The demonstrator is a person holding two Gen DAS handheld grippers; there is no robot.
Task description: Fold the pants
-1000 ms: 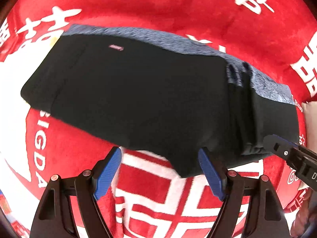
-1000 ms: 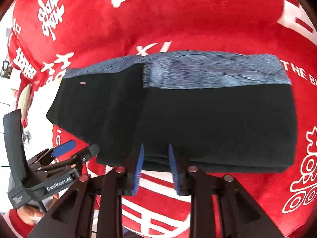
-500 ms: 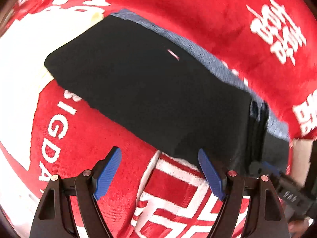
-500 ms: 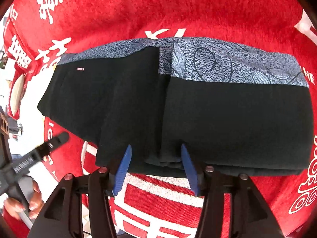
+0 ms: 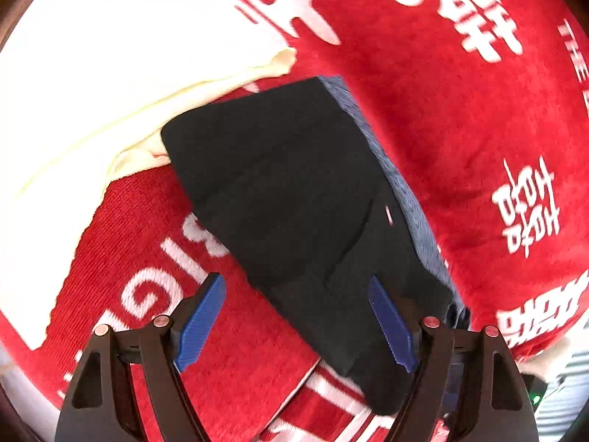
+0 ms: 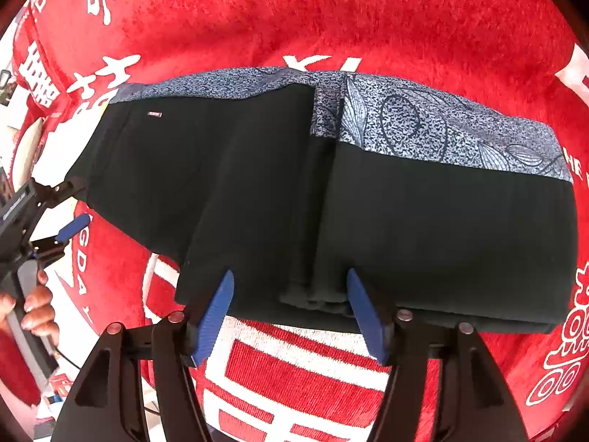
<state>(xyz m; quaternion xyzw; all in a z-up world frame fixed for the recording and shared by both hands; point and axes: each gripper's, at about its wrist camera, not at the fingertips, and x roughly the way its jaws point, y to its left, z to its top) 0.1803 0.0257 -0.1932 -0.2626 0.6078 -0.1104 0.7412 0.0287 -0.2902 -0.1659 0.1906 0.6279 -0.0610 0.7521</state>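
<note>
At the far left of the right wrist view a person's hand (image 6: 35, 304) holds the left tongs (image 6: 71, 204) by the handle, just beside the left end of the folded black fabric pants with a blue-grey patterned waistband (image 6: 368, 199). These tongs stand spread with nothing between the blue pads, which do not touch the cloth. In the left wrist view the left tongs (image 5: 298, 318) hover above one narrow end of the pants (image 5: 294, 202); whether the pads touch the fabric there cannot be told. A cream-white folded cloth (image 5: 110, 84) lies at the upper left, its edge touching or tucked under the corner of the pants.

The pants lie flat in a wide folded stack on the red plush blanket with white lettering (image 6: 331, 18), the patterned waistband along the far edge and a small pink label (image 6: 154, 114) near the left corner. A thick vertical fold runs down the middle of the stack.

At the near edge, the right tongs (image 6: 291, 311) have just been opening. Their blue fingers (image 6: 215, 313) now stand apart on either side of the bunched middle fold, whose layered edge sits between them, no longer pinched.
</note>
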